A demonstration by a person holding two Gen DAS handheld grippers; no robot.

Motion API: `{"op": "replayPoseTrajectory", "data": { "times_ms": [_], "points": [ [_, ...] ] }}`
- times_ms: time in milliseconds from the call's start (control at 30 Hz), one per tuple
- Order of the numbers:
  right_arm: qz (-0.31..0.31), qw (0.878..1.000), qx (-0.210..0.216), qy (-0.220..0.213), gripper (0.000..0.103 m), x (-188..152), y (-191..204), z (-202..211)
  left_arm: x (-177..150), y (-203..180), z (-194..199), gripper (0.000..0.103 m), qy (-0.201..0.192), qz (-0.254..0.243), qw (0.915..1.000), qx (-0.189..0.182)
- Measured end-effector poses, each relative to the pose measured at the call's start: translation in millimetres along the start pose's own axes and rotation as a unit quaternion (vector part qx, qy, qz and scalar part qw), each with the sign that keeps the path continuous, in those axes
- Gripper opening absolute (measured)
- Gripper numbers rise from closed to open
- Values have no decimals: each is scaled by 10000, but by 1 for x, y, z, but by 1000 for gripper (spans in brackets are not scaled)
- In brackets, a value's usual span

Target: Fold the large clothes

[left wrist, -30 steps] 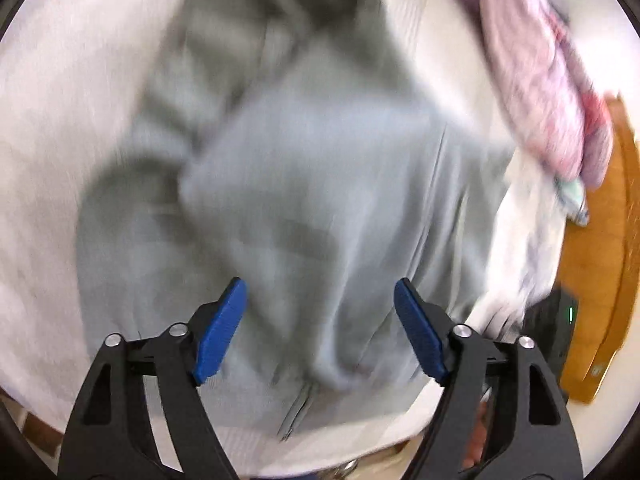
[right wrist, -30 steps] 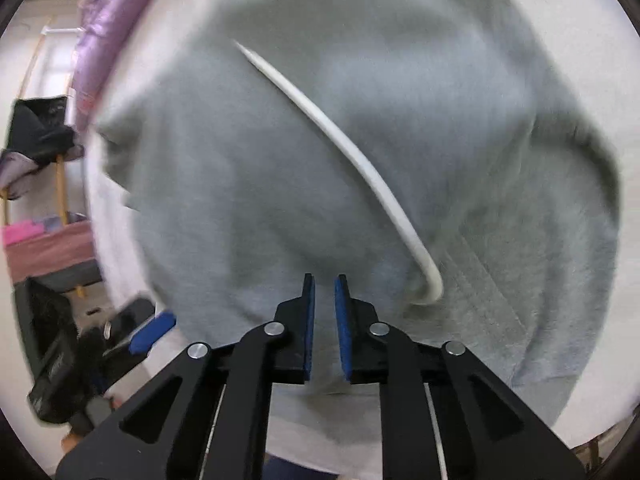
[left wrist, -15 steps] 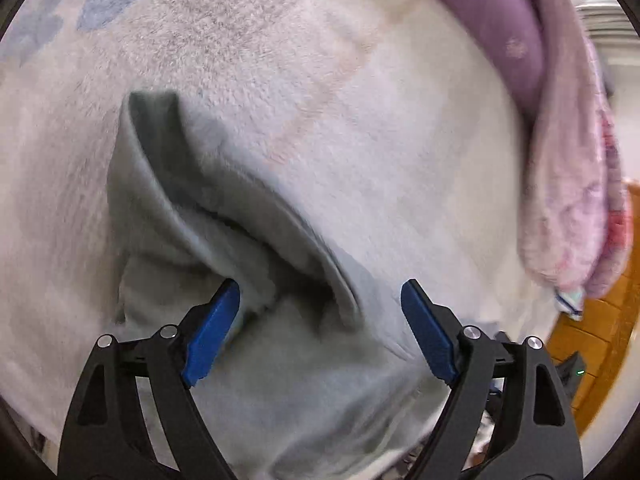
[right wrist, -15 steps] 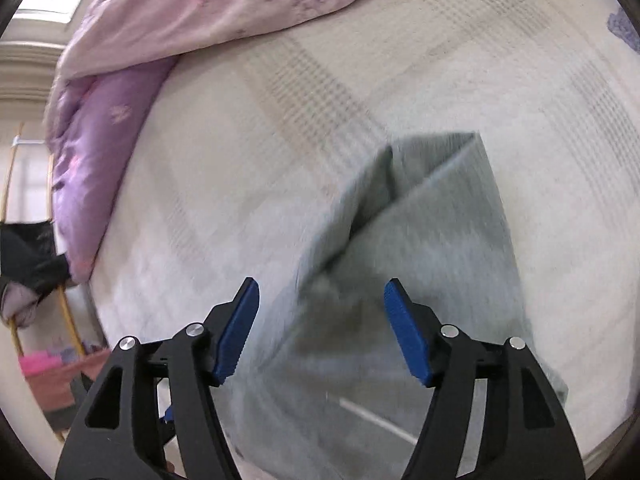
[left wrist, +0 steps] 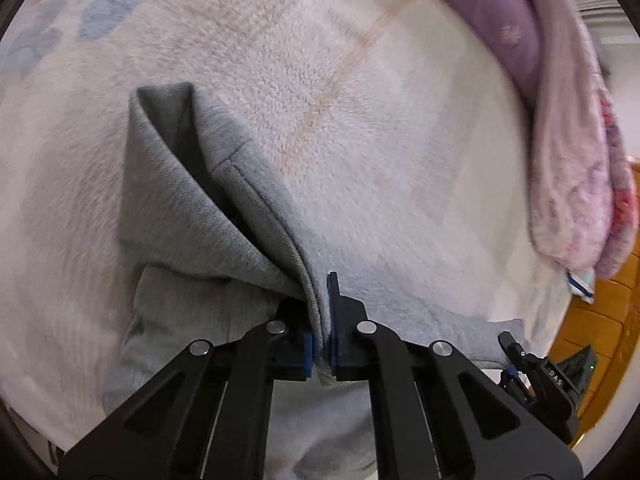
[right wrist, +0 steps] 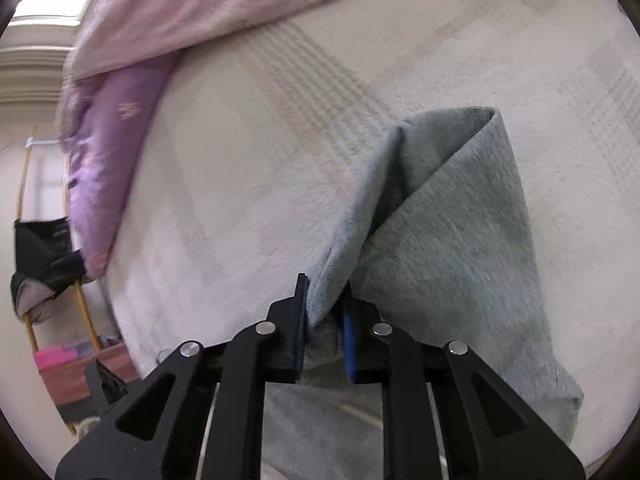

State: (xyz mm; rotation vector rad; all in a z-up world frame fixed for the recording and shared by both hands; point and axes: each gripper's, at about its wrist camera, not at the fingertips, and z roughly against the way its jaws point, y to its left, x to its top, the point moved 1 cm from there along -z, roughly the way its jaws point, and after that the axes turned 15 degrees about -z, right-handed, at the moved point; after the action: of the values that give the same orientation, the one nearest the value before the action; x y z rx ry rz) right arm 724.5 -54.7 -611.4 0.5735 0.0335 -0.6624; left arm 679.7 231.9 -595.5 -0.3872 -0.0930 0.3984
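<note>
A grey sweatshirt [left wrist: 188,216] lies bunched on a cream plaid bed cover [left wrist: 320,80]. My left gripper [left wrist: 320,312] is shut on a stitched edge of the grey fabric, which rises in a fold away from the blue pads. In the right wrist view the same grey sweatshirt [right wrist: 460,240] stands up in a cone-shaped fold. My right gripper [right wrist: 324,312] is shut on a thick bunch of its edge, so the blue pads stay a little apart. The part of the garment under both grippers is hidden.
A purple and pink quilt [left wrist: 560,128] lies along the bed's far side and also shows in the right wrist view [right wrist: 120,128]. An orange wooden cabinet [left wrist: 600,320] stands to the right. A rack with dark clothes [right wrist: 40,256] stands beyond the bed's left edge.
Both grippers were open half a second ago, each with its pads on either side of a fold of the grey fabric. Both have now closed on it.
</note>
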Motion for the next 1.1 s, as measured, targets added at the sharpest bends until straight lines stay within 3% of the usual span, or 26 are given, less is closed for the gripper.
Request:
{"op": "replayPoseTrajectory", "data": {
  "times_ms": [200,467,667,867,1000,1100],
  "points": [
    [259,9987,432,8,12,-47,-23,65,-61,10,62,5,-237,-94,9987,-432],
    [125,9995,107,271,11,-142,-108,131,-178,13,104,4,-95,-60,9990,-432],
    [-172,9977,-428,503,11,-188,-171,117,-257,37,73,4,191,-78,9996,-180],
    [-512,9910,-1002,725,11,-212,-235,63,-309,73,18,5,554,231,9982,83],
    [-769,9916,-813,646,12,-207,-256,31,-327,99,-11,13,725,521,9957,233],
    [-773,9917,-744,715,14,-201,-253,30,-326,100,-15,16,716,488,9960,200]
  ]
}}
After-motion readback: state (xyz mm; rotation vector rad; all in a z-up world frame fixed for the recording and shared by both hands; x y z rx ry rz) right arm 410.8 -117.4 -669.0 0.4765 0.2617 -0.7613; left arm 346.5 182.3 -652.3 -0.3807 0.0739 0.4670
